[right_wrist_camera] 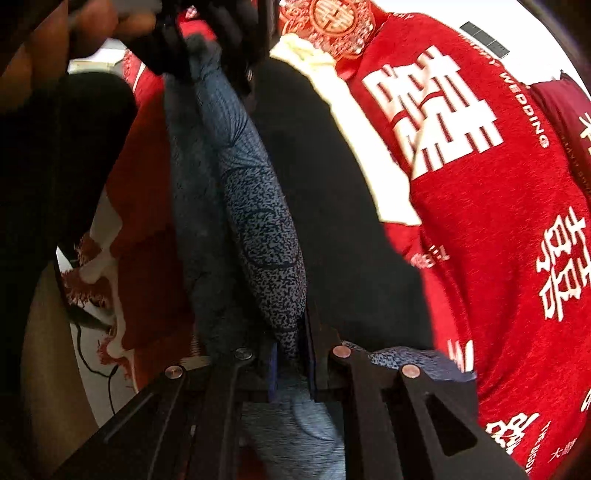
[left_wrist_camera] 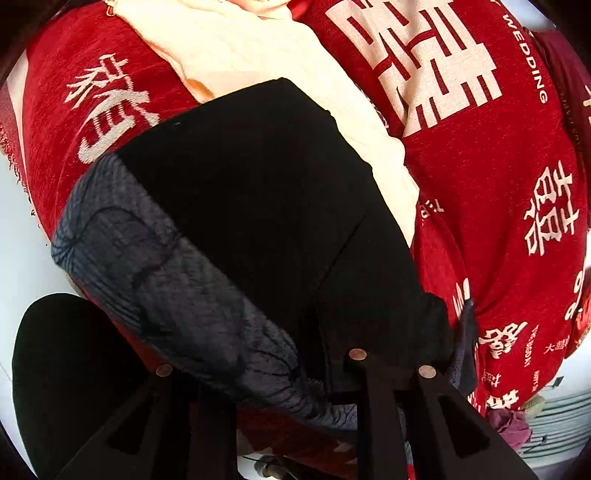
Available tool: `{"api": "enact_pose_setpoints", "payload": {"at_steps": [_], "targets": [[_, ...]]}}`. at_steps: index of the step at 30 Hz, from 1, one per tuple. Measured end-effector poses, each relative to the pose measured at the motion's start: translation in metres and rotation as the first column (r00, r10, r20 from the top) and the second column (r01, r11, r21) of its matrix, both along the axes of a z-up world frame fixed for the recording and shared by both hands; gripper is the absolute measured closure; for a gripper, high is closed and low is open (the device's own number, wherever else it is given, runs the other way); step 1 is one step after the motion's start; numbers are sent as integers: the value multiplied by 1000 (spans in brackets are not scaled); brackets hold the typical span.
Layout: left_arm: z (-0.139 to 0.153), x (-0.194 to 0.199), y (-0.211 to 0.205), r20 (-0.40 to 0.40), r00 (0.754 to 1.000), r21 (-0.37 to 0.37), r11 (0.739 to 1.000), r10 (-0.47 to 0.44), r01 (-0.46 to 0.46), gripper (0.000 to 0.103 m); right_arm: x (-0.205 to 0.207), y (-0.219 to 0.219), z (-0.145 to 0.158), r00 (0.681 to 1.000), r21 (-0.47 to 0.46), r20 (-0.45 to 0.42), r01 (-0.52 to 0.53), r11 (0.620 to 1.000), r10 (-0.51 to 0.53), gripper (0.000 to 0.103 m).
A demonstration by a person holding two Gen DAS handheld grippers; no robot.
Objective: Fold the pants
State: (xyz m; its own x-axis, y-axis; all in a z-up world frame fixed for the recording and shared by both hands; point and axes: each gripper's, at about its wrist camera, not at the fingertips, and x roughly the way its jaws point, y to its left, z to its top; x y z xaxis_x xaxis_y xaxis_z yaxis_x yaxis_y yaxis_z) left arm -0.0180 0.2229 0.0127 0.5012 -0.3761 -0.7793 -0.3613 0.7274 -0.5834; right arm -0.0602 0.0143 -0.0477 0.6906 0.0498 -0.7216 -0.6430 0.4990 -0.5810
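the pants (left_wrist_camera: 258, 206) were black, smooth matte cloth, with a grey-blue ribbed, crinkled waistband (left_wrist_camera: 155, 258) running along their near-left edge. they lay across the red cloth (left_wrist_camera: 498, 221), a nubby chenille-looking spread with large off-white woven characters and the word "wedding". between pants and red cloth, on the far-right side of the pants, sat a cream garment (left_wrist_camera: 266, 55), soft and slightly quilted, shaped as a long strip.

left tongs (left_wrist_camera: 295, 373) were shut on the pants: black angular fingers with round copper-coloured rivets, the waistband bunched between them at the near end of the pants. from the right wrist view the left tongs (right_wrist_camera: 210, 44) showed at the far end of the waistband, pinching it where it gathered into a narrow twist, a hand (right_wrist_camera: 74, 33) blurred behind them.

right tongs (right_wrist_camera: 291, 354) were closed down on the pants too, the waistband (right_wrist_camera: 255, 206) pulled taut into a speckled, sausage-like roll running away from them, the black pants body (right_wrist_camera: 332, 206) draped just right of that roll. the red cloth (right_wrist_camera: 498, 240) lay right of the pants; its frayed fringe (right_wrist_camera: 88, 295) hung left of the pants over a pale surface, a thin black cable (right_wrist_camera: 99, 365) near the fringe.
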Motion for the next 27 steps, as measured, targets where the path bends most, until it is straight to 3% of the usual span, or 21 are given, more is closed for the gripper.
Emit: {"api": "enact_pose_setpoints", "payload": {"at_steps": [3,8,14,19,22,25,27], "targets": [[4,-9,8,-13,1000,36,999,-16,16,81,7,-2,1,1000,17,-11,21,1000,-21,90],[10,-28,33,-59,998,15,1000,8,-7,81,14,-6,-3,999,13,-20,27,1000,-27,90],[62,-46,51,4,999,261,965,42,-42,81,12,-5,-9,1000,14,-15,26,1000,-25,90],[86,-31,41,100,995,209,977,23,-44,81,7,-5,-13,1000,-4,6,14,1000,-14,90],[66,-8,13,69,996,194,980,-51,37,81,5,-3,-14,1000,-4,8,23,1000,-23,89],[16,0,-3,-87,994,148,986,-68,80,81,2,-4,-13,1000,-9,12,26,1000,-26,86],[-4,-7,-3,-141,988,148,985,-66,87,81,-3,-3,-14,999,-23,23,25,999,-25,84]]}}
